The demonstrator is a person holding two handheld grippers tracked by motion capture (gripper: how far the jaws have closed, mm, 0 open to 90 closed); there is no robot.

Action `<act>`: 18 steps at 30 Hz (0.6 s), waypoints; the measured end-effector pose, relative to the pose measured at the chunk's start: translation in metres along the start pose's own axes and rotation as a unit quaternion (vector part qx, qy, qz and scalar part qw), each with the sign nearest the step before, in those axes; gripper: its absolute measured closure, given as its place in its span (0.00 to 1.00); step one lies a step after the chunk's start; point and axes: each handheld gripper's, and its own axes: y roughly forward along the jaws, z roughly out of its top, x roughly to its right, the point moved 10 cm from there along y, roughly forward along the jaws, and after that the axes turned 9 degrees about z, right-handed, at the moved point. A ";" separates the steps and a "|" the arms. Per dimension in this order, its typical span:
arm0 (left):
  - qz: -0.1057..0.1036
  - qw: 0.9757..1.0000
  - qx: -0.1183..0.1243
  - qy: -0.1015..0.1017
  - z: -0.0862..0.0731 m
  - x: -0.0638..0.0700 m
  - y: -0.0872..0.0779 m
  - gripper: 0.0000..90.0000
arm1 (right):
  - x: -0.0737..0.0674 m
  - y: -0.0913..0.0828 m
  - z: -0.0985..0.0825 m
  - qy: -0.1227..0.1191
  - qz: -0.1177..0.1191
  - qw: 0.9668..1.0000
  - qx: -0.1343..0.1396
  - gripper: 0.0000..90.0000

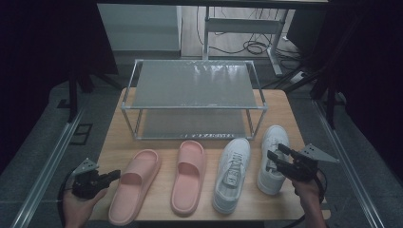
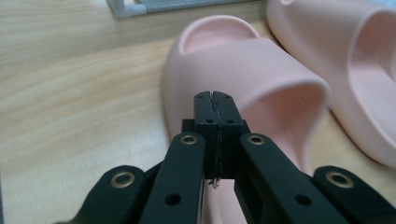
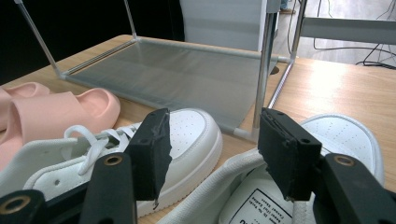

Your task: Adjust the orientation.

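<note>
- High view: the left claw (image 1: 115,175), clenched on nothing, sits just left of the outer pink slide (image 1: 133,185), which lies lengthwise on the counter (image 1: 157,206), toe toward the rack (image 1: 192,99).
- Left gripper view: that slide's strap (image 2: 261,74) is just beyond the tips.
- Right gripper view: the right claw (image 3: 212,144), released, straddles the right sneaker's (image 3: 343,135) collar.

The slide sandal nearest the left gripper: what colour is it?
Plain pale pink, no pattern. The slide sandal shows best in the left gripper view.
</note>
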 end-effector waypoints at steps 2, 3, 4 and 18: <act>-0.001 1.000 0.006 0.001 -0.003 0.004 -0.009 1.00 | -0.001 0.000 0.000 0.000 0.001 1.000 -0.001 0.49; -0.001 1.000 0.006 0.001 -0.003 0.004 -0.009 1.00 | -0.001 0.000 0.000 0.000 0.001 1.000 -0.001 0.49; -0.004 1.000 0.007 0.001 -0.004 0.005 -0.011 1.00 | -0.001 0.000 0.000 -0.001 0.000 1.000 -0.001 0.49; -0.015 1.000 -0.024 0.005 -0.013 0.009 0.013 1.00 | -0.001 0.001 -0.001 -0.001 0.001 1.000 -0.003 0.49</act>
